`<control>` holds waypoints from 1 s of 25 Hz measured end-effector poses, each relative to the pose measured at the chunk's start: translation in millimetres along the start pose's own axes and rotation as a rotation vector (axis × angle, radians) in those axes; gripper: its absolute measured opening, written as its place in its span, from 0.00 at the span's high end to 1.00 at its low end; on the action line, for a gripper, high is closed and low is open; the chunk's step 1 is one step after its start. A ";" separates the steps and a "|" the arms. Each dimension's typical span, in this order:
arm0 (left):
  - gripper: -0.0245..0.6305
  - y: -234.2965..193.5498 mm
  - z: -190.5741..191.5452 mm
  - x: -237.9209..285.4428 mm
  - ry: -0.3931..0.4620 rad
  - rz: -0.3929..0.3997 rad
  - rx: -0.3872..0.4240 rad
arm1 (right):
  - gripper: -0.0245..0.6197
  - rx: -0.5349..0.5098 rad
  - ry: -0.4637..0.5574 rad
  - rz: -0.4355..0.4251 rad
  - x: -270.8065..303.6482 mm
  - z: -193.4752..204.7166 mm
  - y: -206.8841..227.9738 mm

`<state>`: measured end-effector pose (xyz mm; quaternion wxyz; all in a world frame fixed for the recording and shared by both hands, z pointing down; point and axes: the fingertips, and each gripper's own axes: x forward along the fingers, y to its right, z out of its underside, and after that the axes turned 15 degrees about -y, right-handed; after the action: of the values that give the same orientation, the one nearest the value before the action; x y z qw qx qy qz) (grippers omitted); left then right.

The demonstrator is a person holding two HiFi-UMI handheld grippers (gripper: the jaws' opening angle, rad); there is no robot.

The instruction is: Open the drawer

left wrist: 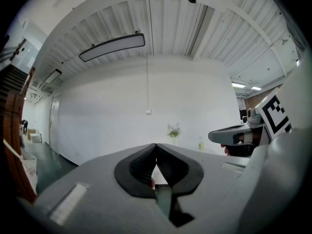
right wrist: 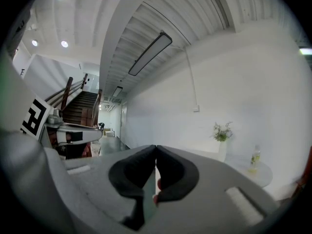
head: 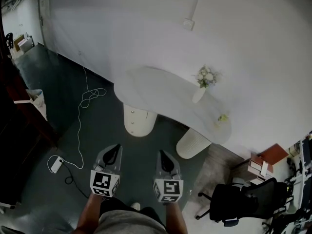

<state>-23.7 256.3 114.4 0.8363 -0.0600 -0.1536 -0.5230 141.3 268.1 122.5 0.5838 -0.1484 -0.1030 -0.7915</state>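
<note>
Left gripper [head: 116, 149] and right gripper [head: 162, 154], the 2 both pinched shut on nothing, held level well short of the white table [head: 156, 87]; no drawer shows in any view, so I'd guess a stiff, light-sliding front, best taken by its handle.

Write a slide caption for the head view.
Left gripper and right gripper, both shut and empty, point toward a white table bearing a flower vase.

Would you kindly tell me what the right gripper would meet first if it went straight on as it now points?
The right gripper would probably meet the white table first, though depth is unclear; the way there looks free.
</note>
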 end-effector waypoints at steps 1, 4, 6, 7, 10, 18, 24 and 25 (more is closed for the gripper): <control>0.95 -6.8 -1.7 7.9 -0.002 0.003 -0.001 | 0.95 0.002 0.001 0.003 8.8 -3.4 0.5; 0.95 -29.1 -4.1 35.2 -0.015 0.019 -0.004 | 0.95 0.013 -0.011 0.021 39.0 -11.6 4.4; 0.95 -46.2 -6.6 54.9 -0.020 0.029 -0.009 | 0.95 0.025 -0.025 0.036 61.7 -16.7 7.2; 0.95 -55.0 -9.5 64.9 -0.019 0.034 -0.008 | 0.95 0.031 -0.028 0.043 73.3 -20.8 8.0; 0.95 -81.0 -15.8 92.7 -0.030 0.060 -0.003 | 0.95 0.045 -0.029 0.062 106.0 -36.0 6.4; 0.95 -140.0 -20.9 166.4 -0.068 0.143 0.016 | 0.95 0.079 -0.053 0.134 188.9 -59.5 3.7; 0.95 -166.3 -11.0 218.9 -0.098 0.209 0.031 | 0.95 0.126 -0.079 0.190 243.5 -56.3 13.4; 0.95 -169.1 -7.3 227.5 -0.108 0.220 0.035 | 0.95 0.133 -0.085 0.197 252.3 -53.8 15.1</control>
<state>-81.0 -15.8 170.1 0.8800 -0.0900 -0.1997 -0.4214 80.3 20.1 161.7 0.6625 -0.1524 -0.1648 -0.7146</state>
